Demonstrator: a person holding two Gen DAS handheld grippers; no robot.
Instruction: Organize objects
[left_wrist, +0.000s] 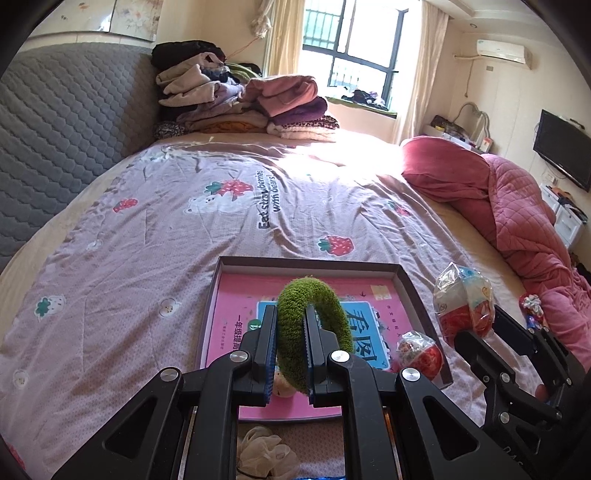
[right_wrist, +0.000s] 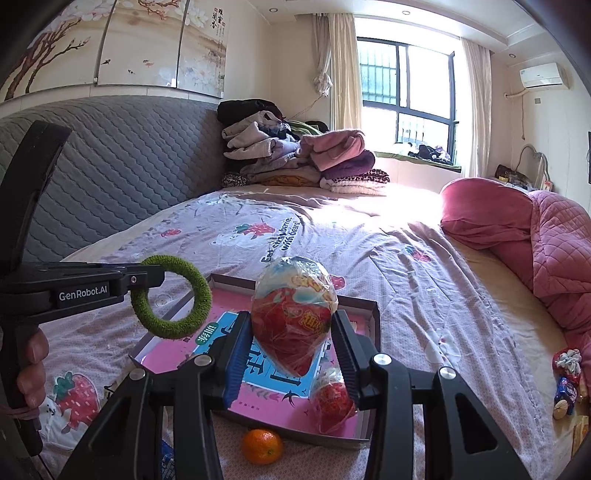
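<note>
The box holds a small egg. Above it, left gripper clamps the ring, right gripper the big egg.

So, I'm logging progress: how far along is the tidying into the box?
Done: one small wrapped egg lies in the box. In hand: left gripper holds the green ring, right gripper the large wrapped egg. Left: the orange on the bed.

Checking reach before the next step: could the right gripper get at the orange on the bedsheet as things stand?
Probably not yet. The right gripper is shut on the large wrapped egg toy, so its jaws are occupied. The orange lies uncovered just outside the box.
</note>
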